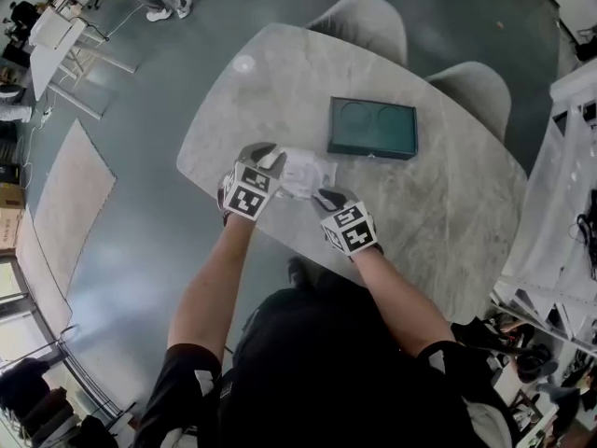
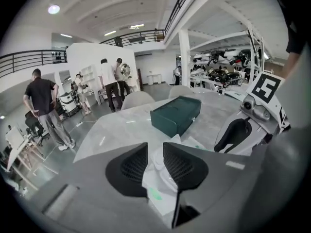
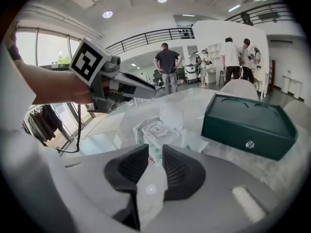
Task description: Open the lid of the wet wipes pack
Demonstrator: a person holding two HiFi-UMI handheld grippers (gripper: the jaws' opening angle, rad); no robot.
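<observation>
There is 1 table. At the table's near edge are 2 grippers, the left gripper and the right gripper, and 1 wet wipes pack with 1 round lid. On the table sits 1 green box. At the table's far side stand 2 grey chairs.

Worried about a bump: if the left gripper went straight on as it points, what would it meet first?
Most likely the wipes pack, which lies between the open jaws of the left gripper. The green box stands farther along that line, though depth is hard to judge.
</observation>
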